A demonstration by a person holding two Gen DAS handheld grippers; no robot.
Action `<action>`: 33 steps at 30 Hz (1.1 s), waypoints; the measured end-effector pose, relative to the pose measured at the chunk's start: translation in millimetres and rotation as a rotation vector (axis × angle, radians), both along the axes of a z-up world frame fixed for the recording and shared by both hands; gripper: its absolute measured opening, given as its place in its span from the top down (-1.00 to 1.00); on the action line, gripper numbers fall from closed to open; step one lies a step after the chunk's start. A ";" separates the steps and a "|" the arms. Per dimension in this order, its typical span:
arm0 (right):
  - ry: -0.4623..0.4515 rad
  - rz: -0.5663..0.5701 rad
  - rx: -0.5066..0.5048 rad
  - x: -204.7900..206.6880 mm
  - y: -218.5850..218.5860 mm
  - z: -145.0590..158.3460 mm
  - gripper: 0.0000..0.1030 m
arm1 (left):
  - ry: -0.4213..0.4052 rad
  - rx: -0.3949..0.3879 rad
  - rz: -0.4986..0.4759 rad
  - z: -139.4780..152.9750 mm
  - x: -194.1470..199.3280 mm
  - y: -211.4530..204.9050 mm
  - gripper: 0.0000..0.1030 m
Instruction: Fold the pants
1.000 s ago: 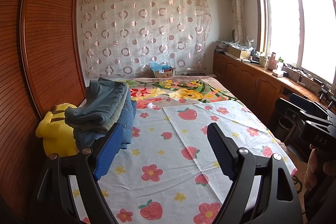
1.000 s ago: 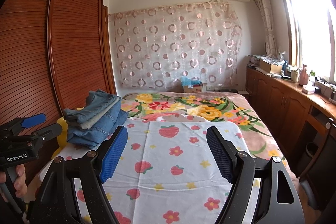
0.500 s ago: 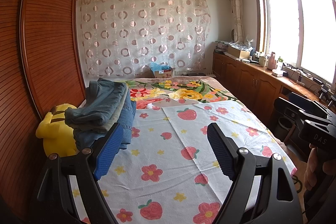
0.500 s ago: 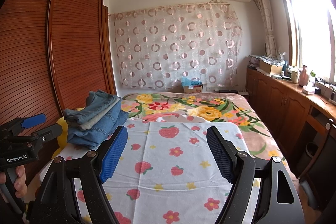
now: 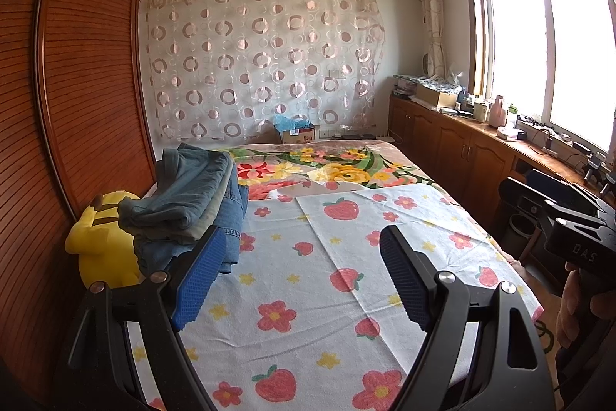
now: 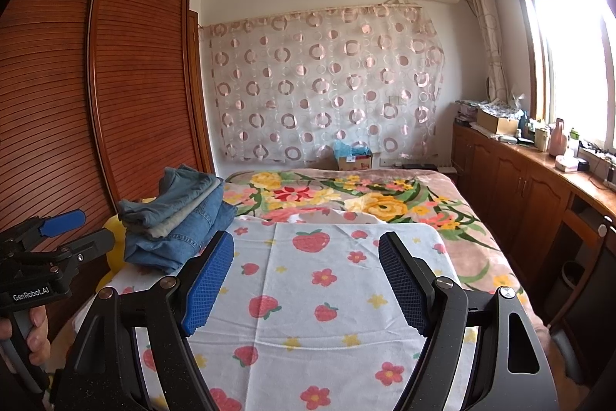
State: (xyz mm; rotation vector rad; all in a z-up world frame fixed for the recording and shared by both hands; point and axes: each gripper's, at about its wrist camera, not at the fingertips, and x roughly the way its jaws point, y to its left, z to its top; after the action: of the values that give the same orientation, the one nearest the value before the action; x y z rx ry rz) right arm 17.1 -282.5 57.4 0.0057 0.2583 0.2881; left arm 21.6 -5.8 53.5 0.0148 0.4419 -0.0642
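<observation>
The stack of folded pants [image 5: 188, 203] lies on the strawberry sheet [image 5: 308, 280] at its far left corner, just beside the yellow plush toy [image 5: 100, 241]. The stack's long axis runs away toward the curtain. It lies ahead and left of both grippers. The left gripper [image 5: 304, 280] is nearer; the right gripper [image 6: 306, 284] hangs farther off. Both are spread wide and hold nothing.

A bedroom — slatted wooden wardrobe [image 6: 96, 95], circle-patterned curtain [image 6: 327, 84], bright window [image 5: 558, 57] — above low wooden cabinets [image 5: 454, 149].
</observation>
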 end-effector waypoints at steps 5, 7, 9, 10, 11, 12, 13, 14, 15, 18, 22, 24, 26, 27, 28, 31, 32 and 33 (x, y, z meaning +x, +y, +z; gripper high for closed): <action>0.000 -0.002 0.000 0.1 -0.4 -0.7 -0.54 | 0.002 -0.001 0.002 -0.3 -0.1 -0.6 -0.61; -0.001 -0.003 -0.001 -0.1 -0.2 -1.0 -0.54 | 0.001 0.000 0.002 -0.3 -0.1 -0.9 -0.61; 0.000 -0.004 0.001 -0.6 -0.1 -1.7 -0.54 | 0.002 -0.001 0.001 -0.3 0.0 -0.9 -0.61; 0.000 -0.004 0.000 -0.7 0.0 -1.8 -0.54 | 0.001 -0.001 0.001 -0.3 -0.3 -0.4 -0.61; 0.000 -0.005 -0.001 -0.7 0.1 -1.8 -0.54 | 0.001 0.000 0.002 -0.3 -0.1 -0.6 -0.61; -0.001 -0.005 -0.002 -1.3 0.3 -2.3 -0.54 | 0.002 -0.001 0.002 -0.4 0.0 -0.9 -0.61; -0.002 -0.005 -0.002 -2.1 0.9 -2.8 -0.54 | 0.001 -0.001 0.002 -0.4 -0.1 -0.8 -0.61; -0.001 -0.006 -0.002 -1.8 0.7 -2.6 -0.54 | 0.001 -0.001 0.002 -0.3 -0.2 -0.5 -0.61; -0.001 -0.007 -0.001 -1.9 0.6 -2.6 -0.54 | 0.001 -0.001 0.002 -0.3 -0.1 -0.9 -0.61; -0.002 -0.007 -0.001 -2.6 0.6 -3.0 -0.54 | 0.001 -0.001 0.002 -0.4 0.0 -0.8 -0.61; -0.002 -0.007 -0.001 -2.6 0.8 -3.0 -0.54 | 0.000 -0.001 0.002 -0.5 -0.1 -0.6 -0.61; -0.002 -0.008 -0.001 -2.5 0.6 -2.9 -0.54 | 0.001 -0.002 0.001 -0.5 0.0 -0.6 -0.61; -0.002 -0.006 -0.002 -2.5 0.7 -2.9 -0.54 | 0.001 0.000 0.002 -0.6 -0.1 -0.3 -0.61; -0.003 -0.007 -0.002 -2.6 0.6 -2.9 -0.54 | 0.001 0.000 0.002 -0.6 -0.2 0.0 -0.61; -0.002 -0.007 -0.001 -2.6 1.0 -3.1 -0.54 | 0.001 -0.001 0.002 -0.6 -0.1 -0.5 -0.61; -0.002 -0.008 -0.001 -2.6 1.1 -3.1 -0.54 | 0.001 -0.001 0.002 -0.7 -0.1 -0.5 -0.61; -0.002 -0.007 -0.001 -2.7 1.0 -3.2 -0.54 | 0.001 -0.001 0.002 -0.7 -0.3 -0.2 -0.61; -0.003 -0.007 -0.001 -2.6 0.8 -3.0 -0.54 | 0.000 -0.001 0.002 -0.6 -0.4 0.1 -0.61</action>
State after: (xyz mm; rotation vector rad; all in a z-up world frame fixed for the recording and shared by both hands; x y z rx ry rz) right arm 14.6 -281.6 54.3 0.0052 0.2558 0.2806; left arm 21.2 -5.7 52.9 0.0130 0.4421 -0.0630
